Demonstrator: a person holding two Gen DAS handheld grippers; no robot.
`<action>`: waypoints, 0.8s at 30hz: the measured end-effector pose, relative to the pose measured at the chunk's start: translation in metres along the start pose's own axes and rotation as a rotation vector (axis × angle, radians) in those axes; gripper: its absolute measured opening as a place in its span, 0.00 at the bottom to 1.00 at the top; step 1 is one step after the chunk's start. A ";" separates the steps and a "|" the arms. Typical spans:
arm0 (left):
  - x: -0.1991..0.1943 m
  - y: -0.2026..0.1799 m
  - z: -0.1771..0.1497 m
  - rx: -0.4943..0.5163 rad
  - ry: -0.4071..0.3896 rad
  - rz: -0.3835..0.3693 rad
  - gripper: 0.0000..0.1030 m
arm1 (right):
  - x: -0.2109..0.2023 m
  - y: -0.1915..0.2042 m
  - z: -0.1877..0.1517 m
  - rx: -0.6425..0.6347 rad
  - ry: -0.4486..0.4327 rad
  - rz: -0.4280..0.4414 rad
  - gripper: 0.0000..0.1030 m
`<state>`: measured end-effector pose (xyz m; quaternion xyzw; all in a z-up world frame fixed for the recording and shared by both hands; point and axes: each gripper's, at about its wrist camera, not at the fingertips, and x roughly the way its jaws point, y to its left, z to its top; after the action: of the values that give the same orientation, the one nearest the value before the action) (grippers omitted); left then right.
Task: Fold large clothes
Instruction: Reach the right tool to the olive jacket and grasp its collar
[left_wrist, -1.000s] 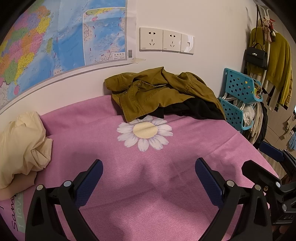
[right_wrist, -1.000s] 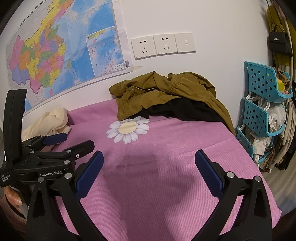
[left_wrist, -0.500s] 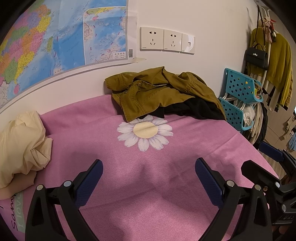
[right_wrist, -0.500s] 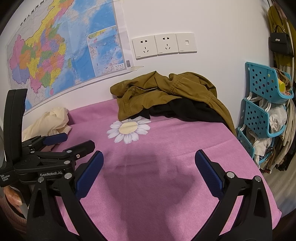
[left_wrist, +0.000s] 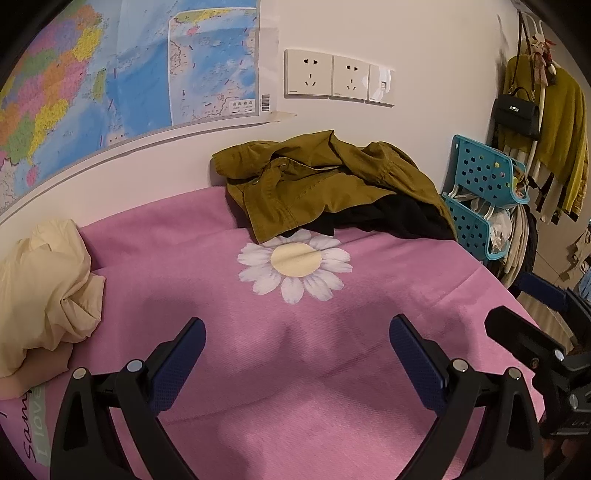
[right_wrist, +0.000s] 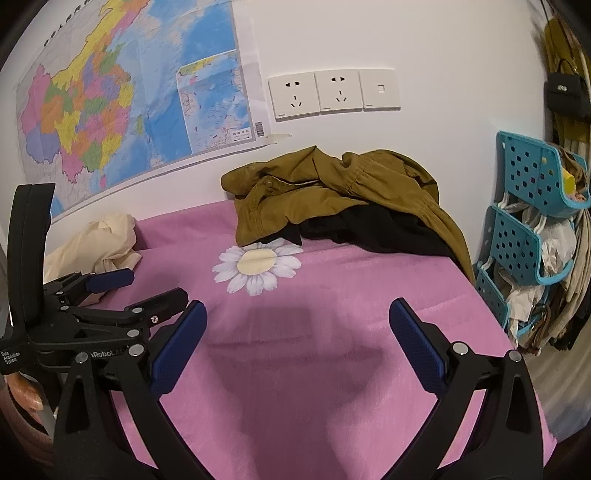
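Both grippers hang spread wide and empty above the pink bed cover with a white daisy print (left_wrist: 295, 387), much as half a second ago; only a slight drift of view separates the two moments. From the left wrist camera, the left gripper (left_wrist: 297, 354) holds its blue-padded fingers (left_wrist: 177, 363) far apart, nothing between them, over bare pink cloth. At far left a crumpled cream garment (left_wrist: 44, 291) lies on the cover. Further right, against the white wall, the large olive-brown jacket (left_wrist: 321, 181) sits in a rumpled heap on top of a black garment (left_wrist: 388, 218), its lower edge touching the daisy.

To the right of the bed stands a teal perforated plastic rack (left_wrist: 484, 199); its bins hold pale cloth and hangers, too jumbled to tell apart.

The right wrist view shows the right gripper (right_wrist: 297, 332) equally splayed, level with the left gripper (right_wrist: 107, 295) beside it. A fingertip (right_wrist: 27, 393) of the person's left hand shows under that tool's handle.
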<state>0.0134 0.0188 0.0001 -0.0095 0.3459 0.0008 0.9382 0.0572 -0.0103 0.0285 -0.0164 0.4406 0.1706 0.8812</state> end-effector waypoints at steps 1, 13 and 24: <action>0.001 0.001 0.002 -0.002 0.001 0.001 0.93 | 0.002 0.000 0.002 -0.007 0.001 0.003 0.95; 0.036 0.026 0.034 -0.036 0.028 0.045 0.93 | 0.067 0.000 0.069 -0.188 0.016 -0.013 0.94; 0.077 0.068 0.056 -0.081 0.058 0.124 0.93 | 0.219 -0.003 0.153 -0.418 0.119 -0.155 0.94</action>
<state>0.1078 0.0873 -0.0083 -0.0259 0.3725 0.0725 0.9248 0.2975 0.0769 -0.0498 -0.2424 0.4443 0.1887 0.8416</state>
